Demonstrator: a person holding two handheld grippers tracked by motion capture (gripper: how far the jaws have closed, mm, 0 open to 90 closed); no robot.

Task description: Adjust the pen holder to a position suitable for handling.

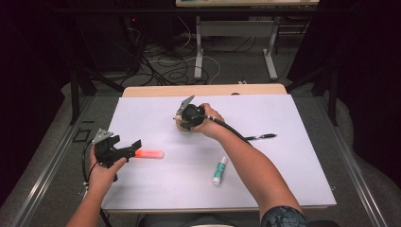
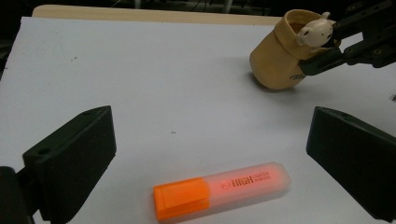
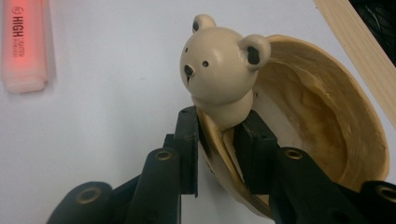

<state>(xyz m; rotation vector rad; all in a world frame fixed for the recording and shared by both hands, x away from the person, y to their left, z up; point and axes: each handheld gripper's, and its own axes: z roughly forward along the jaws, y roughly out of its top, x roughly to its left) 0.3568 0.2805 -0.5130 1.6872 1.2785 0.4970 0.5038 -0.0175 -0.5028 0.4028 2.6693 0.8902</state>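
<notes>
1. We list the cup [image 2: 276,60], a cream ceramic piece with a small bear figure [image 3: 219,70] perched on its rim. It stands tilted at the far middle of the worktop [image 1: 283,156], its mouth leaning up and to the right in the left claw view, only the lower edge of its base on the surface.
2. We list the highlighter [image 1: 148,154], lying flat at the near left, long axis running left to right, its orange cap end nearest the left claw [image 1: 131,149].
3. Surface: a pale lavender-white sheet over a light wooden worktop whose far edge shows bare. Beyond it lie a grey floor, tangled cables, white desk legs and dark surroundings.
4. Appearance: the cup is glossy inside and tan outside, with dark print low on its wall; the bear has black eyes, nose and ears. The highlighter has a frosted body printed "HIGH".
5. The right claw [image 3: 219,154] is clenched on the cup's rim just below the bear, one jaw inside and one outside.
6. The left claw stands released, its jaws wide on either side of the highlighter, not touching it.
7. Also present: a glue stick [image 1: 219,170] and a black pen [image 1: 260,137] at the near right.
</notes>
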